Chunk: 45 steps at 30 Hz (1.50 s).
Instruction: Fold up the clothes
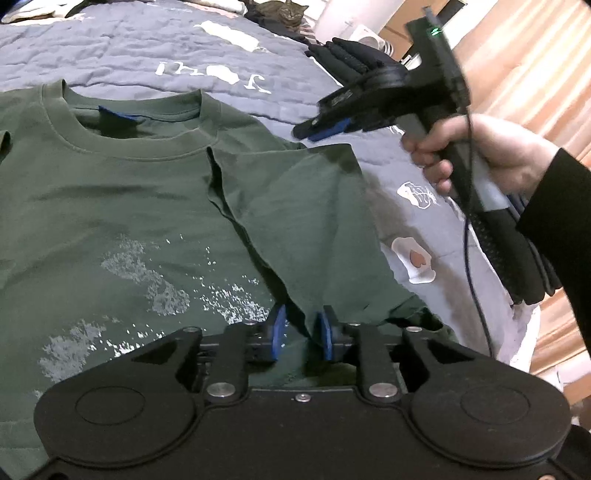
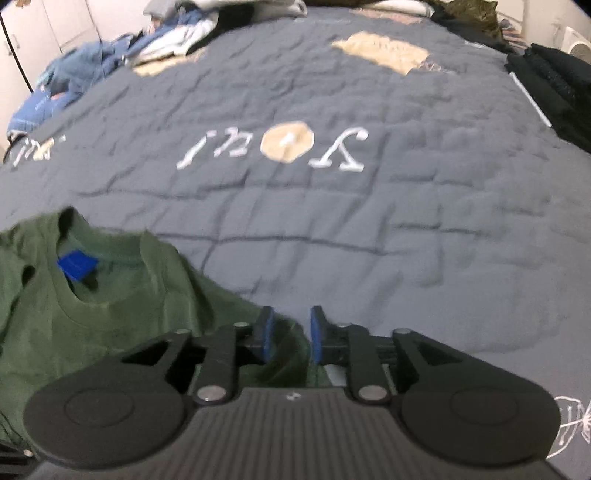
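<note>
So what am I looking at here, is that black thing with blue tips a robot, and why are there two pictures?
No robot: a person holds one hand tool in each hand, each ending in two-fingered tongs with blue pads. A small wide-angle camera sits on each tool and looks along its fingers, so one picture comes from the left tongs and the other from the right tongs. In the left picture you also see the person's hand gripping the other tool. A green T-shirt lies spread on a grey-blue quilt, one sleeve already folded inward. Both tongs stand open just above the shirt and hold nothing. Heaps of other clothes lie at the far edge, and a cat rests there too.
</note>
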Tool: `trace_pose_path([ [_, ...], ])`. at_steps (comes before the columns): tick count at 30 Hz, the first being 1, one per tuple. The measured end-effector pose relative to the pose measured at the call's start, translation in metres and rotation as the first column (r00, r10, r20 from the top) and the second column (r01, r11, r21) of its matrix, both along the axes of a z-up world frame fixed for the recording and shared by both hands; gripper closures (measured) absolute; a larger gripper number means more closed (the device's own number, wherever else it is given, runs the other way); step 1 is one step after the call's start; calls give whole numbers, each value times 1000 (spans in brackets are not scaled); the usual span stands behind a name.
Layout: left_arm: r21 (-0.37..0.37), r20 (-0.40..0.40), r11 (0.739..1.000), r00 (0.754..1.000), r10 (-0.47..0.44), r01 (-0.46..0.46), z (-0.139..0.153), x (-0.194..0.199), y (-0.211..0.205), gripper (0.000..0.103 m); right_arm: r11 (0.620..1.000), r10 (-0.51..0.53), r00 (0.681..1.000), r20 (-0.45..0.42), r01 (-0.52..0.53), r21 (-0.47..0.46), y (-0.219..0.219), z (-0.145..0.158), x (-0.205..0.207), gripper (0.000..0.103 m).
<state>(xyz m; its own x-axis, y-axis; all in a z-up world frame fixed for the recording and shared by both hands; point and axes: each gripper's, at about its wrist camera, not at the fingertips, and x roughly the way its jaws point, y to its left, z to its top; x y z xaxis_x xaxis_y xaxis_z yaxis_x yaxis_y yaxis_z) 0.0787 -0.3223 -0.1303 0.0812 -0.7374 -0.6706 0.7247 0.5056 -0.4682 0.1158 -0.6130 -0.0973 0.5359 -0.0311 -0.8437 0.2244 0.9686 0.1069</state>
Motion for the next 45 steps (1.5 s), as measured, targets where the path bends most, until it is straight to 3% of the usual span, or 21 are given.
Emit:
trace_pose_path([
  [5,19,117,999,992,46,-48,28,29,19,52,999,34,998,-49,-35,-16,10,-18,9,73],
  [7,25,165,997,984,64,-69,40,41,27,48,1000,25,999,-28,-25,-11,9,-20,6,74],
  [9,30,213,995,974,82,-90,51,53,36,47,1000,-4,1000,-8,4,18,5,-21,3,74],
  [11,59,292,985,947,137,-160,63,79,54,41,997,-47,999,9,46,62,-1,-23,2,77],
  [12,73,333,977,928,164,-199,68,93,64,36,996,-54,998,15,53,69,-2,-23,2,77],
  [16,192,472,915,851,230,-354,70,156,103,35,996,-58,998,34,55,67,1,-24,-1,78],
  [19,272,494,869,835,242,-413,61,195,123,35,996,-58,997,45,55,71,0,-25,-2,79],
  [22,286,468,873,852,233,-396,54,219,133,35,996,-47,998,43,44,74,-1,-26,-2,78],
  [25,304,509,882,844,168,-359,48,227,130,35,997,-15,999,34,12,82,-3,-24,-1,74],
  [29,314,522,918,851,46,-243,39,223,111,35,996,20,1000,22,-21,87,-1,-24,2,70],
  [31,346,537,915,843,-11,-208,30,223,100,35,996,19,999,26,-21,88,0,-26,2,69],
  [32,351,522,916,853,-19,-194,26,226,98,37,996,16,999,29,-18,88,0,-27,1,69],
  [35,339,421,933,906,-33,-123,22,234,92,95,995,-15,999,51,10,100,0,-28,-3,76],
  [36,333,415,937,909,-43,-108,22,232,92,97,994,-26,998,59,20,106,0,-28,-4,90],
  [37,329,420,939,906,-53,-97,24,229,93,98,992,-37,997,67,28,126,-1,-28,-6,94],
  [39,312,438,945,897,-50,-100,26,225,97,99,988,-67,993,97,52,148,-5,-28,-10,96],
  [42,203,445,963,893,72,-179,38,230,117,99,976,-134,977,164,102,191,-10,-26,-21,98],
  [45,154,453,963,882,128,-219,44,230,128,99,944,-233,943,238,160,289,-19,-23,-33,98],
])
